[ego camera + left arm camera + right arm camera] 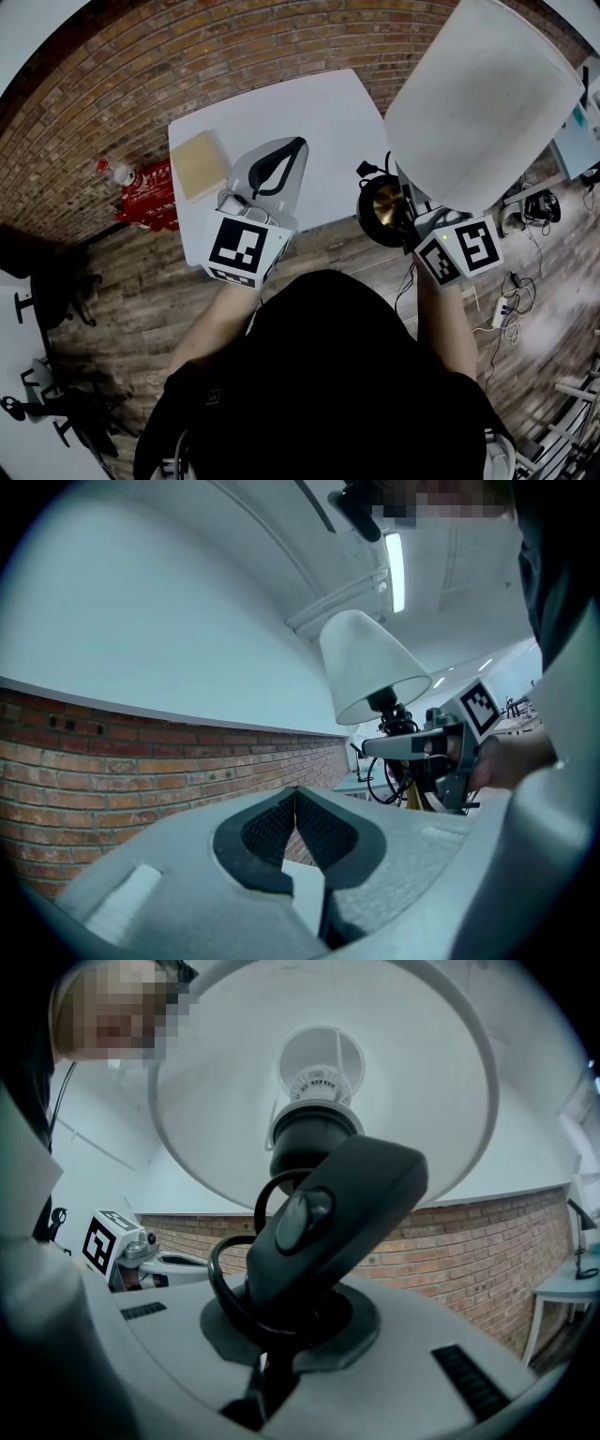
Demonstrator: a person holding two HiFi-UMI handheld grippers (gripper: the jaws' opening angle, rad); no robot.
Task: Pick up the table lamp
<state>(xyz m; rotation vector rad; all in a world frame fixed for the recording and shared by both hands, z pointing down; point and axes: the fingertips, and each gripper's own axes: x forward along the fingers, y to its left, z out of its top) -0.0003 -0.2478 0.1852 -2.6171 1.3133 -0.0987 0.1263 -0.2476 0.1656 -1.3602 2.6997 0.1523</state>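
Now | right gripper (pixel 408 220) jaws are pinching narrowly on the lamp (pixel 483 103) stem | shade is standing above them, base below, by the bench (pixel 319 112) edge | left gripper (pixel 297 808) jaws are resting together, empty, farther off.

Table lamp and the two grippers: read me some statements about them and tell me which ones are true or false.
1. The right gripper is clamped on the table lamp. True.
2. The left gripper grips the lamp too. False: its jaws are together with nothing between them, apart from the lamp.
3. The lamp has a black shade. False: the shade is white.
4. A tan square pad lies on the white table. True.
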